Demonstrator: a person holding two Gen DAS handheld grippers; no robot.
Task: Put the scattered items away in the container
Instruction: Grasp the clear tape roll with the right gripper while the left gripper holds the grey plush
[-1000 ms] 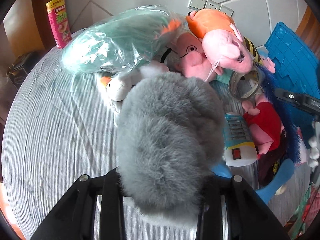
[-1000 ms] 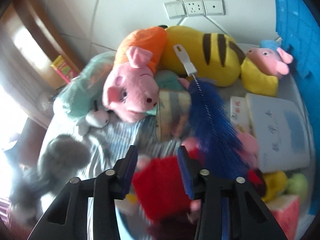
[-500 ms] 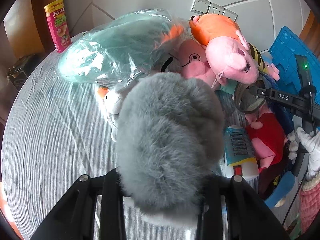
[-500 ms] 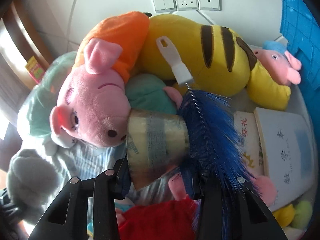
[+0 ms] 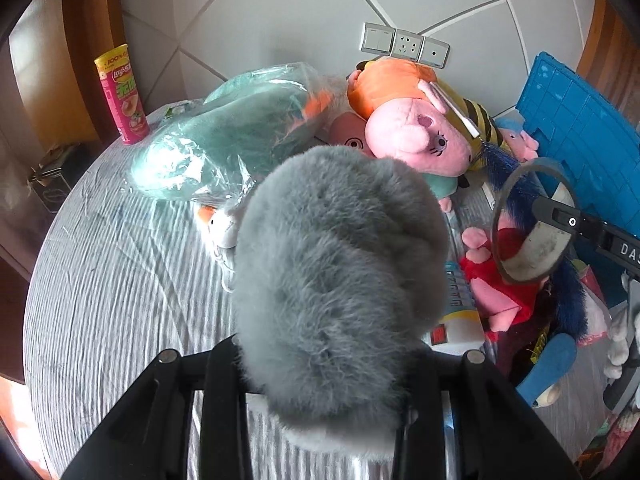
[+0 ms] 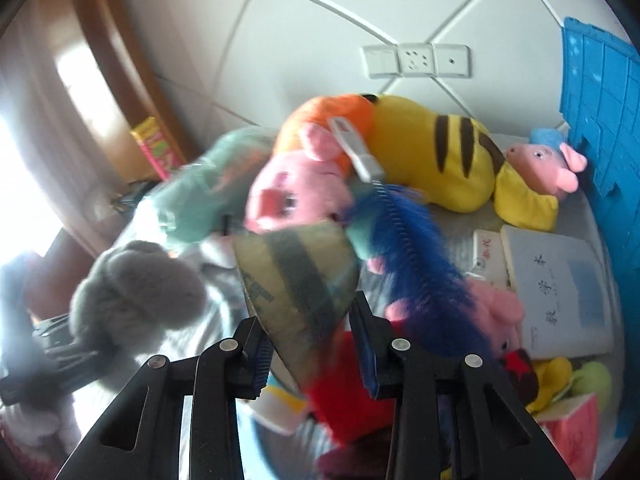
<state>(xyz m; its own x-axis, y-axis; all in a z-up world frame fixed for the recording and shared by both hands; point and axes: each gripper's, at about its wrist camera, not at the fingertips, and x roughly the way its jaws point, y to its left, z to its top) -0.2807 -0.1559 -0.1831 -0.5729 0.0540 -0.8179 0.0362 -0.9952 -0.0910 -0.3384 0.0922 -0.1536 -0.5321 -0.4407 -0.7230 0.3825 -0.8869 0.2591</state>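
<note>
My left gripper [image 5: 320, 372] is shut on a fluffy grey plush [image 5: 340, 276], which hides its fingertips and hangs just above the striped bedsheet [image 5: 112, 288]. My right gripper [image 6: 310, 344] has a brownish tape roll [image 6: 296, 276] between its jaws, which are still closing on it. The left wrist view shows that tape roll [image 5: 532, 232] lifted off the pile on the right gripper's finger [image 5: 560, 218]. The blue crate [image 5: 580, 140] stands tilted at the right, and the right wrist view shows the blue crate [image 6: 600, 100] at its right edge.
Against the wall lie a pink pig plush in orange [image 5: 412, 128], a yellow striped plush [image 6: 440, 160] and a bagged teal plush [image 5: 224, 148]. A blue bristle brush [image 6: 416, 248], a red-dressed pig [image 5: 500, 284], a power strip [image 5: 456, 320], books [image 6: 560, 280] and a crisp can [image 5: 122, 96] are scattered.
The right gripper moved from over the red-dressed pig to the tape roll, closed around it and raised it. The left gripper rose slightly with the grey plush.
</note>
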